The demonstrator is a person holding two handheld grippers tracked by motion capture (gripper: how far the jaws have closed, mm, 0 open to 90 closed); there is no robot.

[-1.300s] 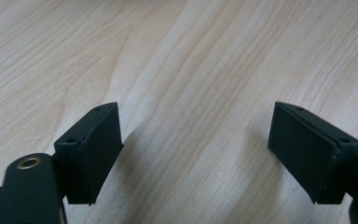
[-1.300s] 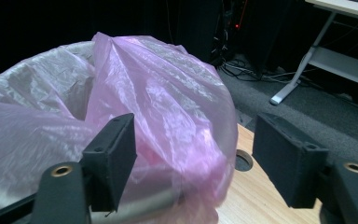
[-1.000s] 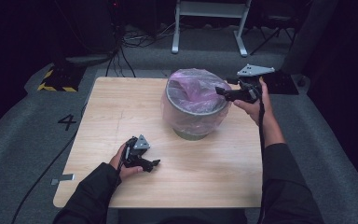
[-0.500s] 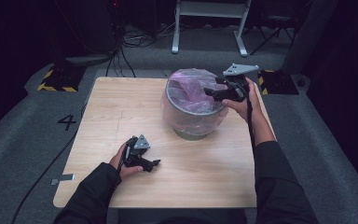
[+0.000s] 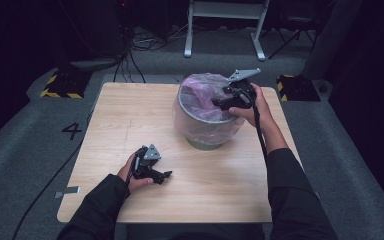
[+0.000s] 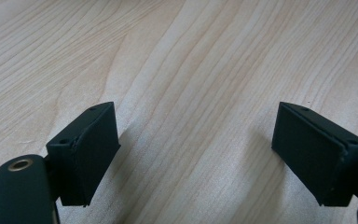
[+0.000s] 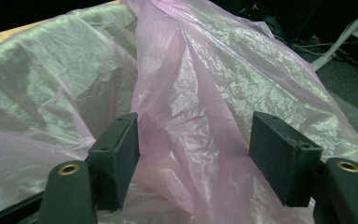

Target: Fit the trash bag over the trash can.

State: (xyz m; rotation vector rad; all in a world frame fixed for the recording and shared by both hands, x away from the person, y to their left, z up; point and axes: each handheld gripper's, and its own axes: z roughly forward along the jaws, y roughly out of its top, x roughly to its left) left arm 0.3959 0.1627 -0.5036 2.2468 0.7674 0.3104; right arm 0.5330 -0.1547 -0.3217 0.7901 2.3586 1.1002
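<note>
A grey round bin lined with a thin pink plastic bag stands on the wooden table, right of its middle. My right gripper hangs over the bin's right rim and points left into the bag's mouth. In the right gripper view its jaws stand open, and a crumpled fold of the bag rises between them, close to the left pad. My left gripper rests low near the table's front left, open over bare wood.
The table's edges lie close behind and to the right of the bin. On the grey floor beyond stand a white metal frame, two yellow-and-black striped blocks and some cables. A "4" is marked left of the table.
My right gripper has moved left and slightly down, from beside the bin's right edge to over its rim and into the bag's folds. The left gripper has stayed put.
</note>
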